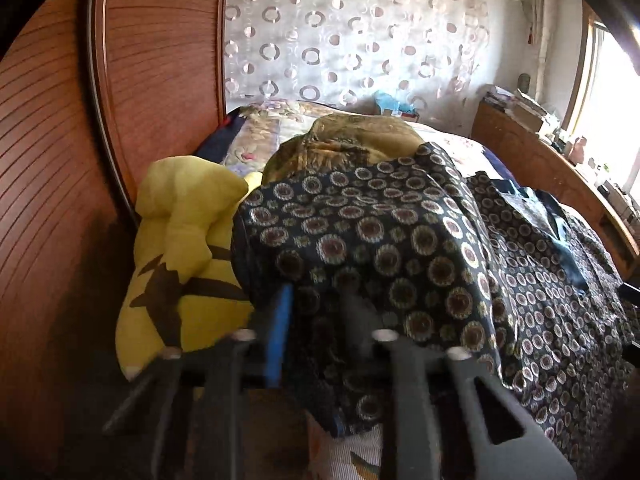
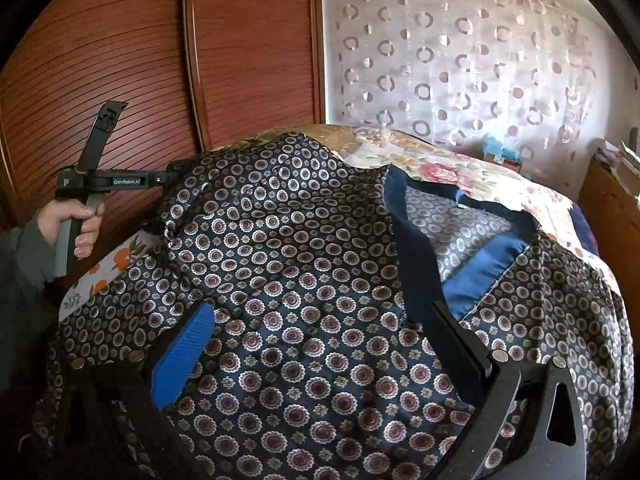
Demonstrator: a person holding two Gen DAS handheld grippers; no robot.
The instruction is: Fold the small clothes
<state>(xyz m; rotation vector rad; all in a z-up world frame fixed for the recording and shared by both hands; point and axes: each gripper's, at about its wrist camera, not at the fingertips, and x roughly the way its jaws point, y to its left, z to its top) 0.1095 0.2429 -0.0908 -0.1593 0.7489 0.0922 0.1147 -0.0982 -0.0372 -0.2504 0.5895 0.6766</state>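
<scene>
Patterned garment (image 2: 304, 280): draped over the bed (image 2: 460, 172), raised at one edge. Left gripper (image 1: 316, 304) clamped on a fold; keep tension even, lift clear before folding over. Right gripper (image 2: 320, 344) spread wide above the cloth, gripping nothing. Dark blue fabric, ringed medallion print, plain blue lining exposed.

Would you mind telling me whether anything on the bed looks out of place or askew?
The patterned garment lies rumpled and bunched, its blue-edged collar flipped open. A yellow plush toy sits wedged against the wardrobe beside it.
</scene>
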